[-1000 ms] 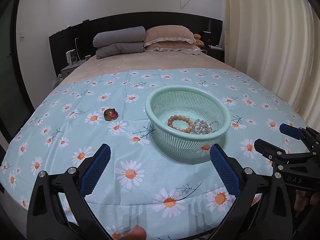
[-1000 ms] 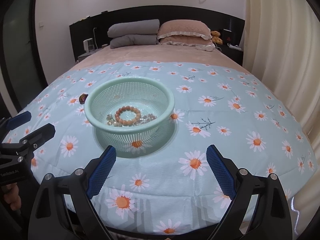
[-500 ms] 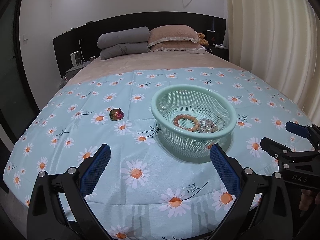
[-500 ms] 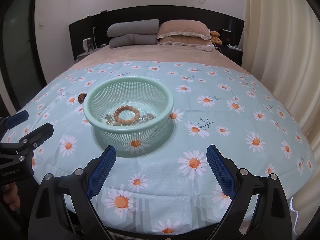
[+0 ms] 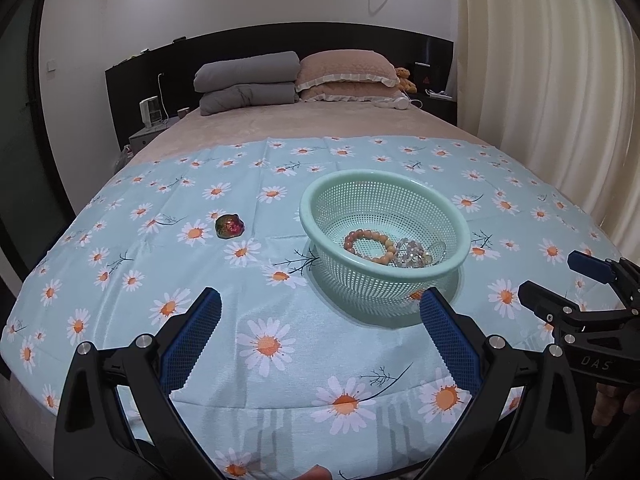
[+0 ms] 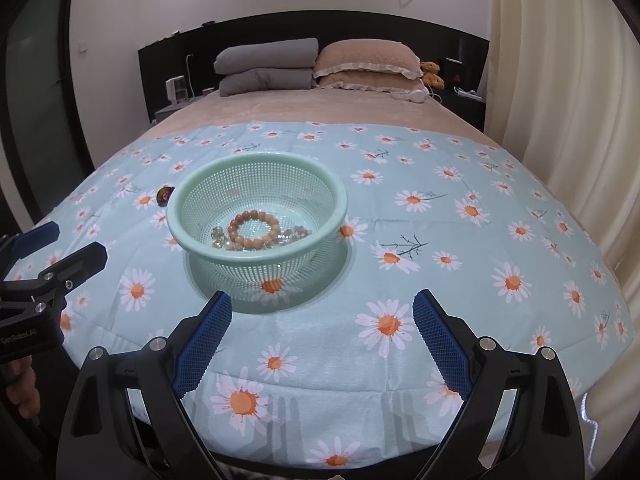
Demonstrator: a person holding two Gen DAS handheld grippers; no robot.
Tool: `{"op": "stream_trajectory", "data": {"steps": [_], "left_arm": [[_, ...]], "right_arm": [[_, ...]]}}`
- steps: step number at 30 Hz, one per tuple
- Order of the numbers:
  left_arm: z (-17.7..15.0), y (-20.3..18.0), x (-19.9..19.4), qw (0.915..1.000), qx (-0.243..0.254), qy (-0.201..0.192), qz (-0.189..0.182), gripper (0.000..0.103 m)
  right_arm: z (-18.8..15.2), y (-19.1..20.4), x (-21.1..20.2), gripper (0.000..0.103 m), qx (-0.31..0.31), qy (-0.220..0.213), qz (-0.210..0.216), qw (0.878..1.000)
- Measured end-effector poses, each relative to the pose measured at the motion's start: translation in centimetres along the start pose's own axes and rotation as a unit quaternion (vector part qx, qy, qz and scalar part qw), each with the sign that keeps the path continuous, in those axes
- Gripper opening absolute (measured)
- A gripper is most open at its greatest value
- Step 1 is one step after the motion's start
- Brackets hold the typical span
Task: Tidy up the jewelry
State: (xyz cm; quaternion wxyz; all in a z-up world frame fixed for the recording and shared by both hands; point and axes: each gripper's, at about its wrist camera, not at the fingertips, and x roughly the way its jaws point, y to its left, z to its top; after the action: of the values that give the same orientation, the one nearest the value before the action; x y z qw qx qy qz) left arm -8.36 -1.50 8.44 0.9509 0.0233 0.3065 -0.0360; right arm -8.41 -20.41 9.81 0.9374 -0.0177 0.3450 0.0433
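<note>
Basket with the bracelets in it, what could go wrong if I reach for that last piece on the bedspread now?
The small dark piece lies flat on soft daisy bedspread; the left gripper might pinch fabric with it. The light mesh basket could tip if a finger bumps its rim. The beaded bracelet and clear beads could spill out.
</note>
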Motion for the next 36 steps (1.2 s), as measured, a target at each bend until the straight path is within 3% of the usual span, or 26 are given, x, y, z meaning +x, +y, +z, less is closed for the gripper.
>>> {"op": "stream_trajectory", "data": {"steps": [36], "left_arm": [[-0.16,-0.14,-0.17,1.0,0.006,-0.004,0.004,0.097]], "right_arm": [[-0.06,-0.18,0.2,0.088,-0.002,0.008,0.005,1.0]]}}
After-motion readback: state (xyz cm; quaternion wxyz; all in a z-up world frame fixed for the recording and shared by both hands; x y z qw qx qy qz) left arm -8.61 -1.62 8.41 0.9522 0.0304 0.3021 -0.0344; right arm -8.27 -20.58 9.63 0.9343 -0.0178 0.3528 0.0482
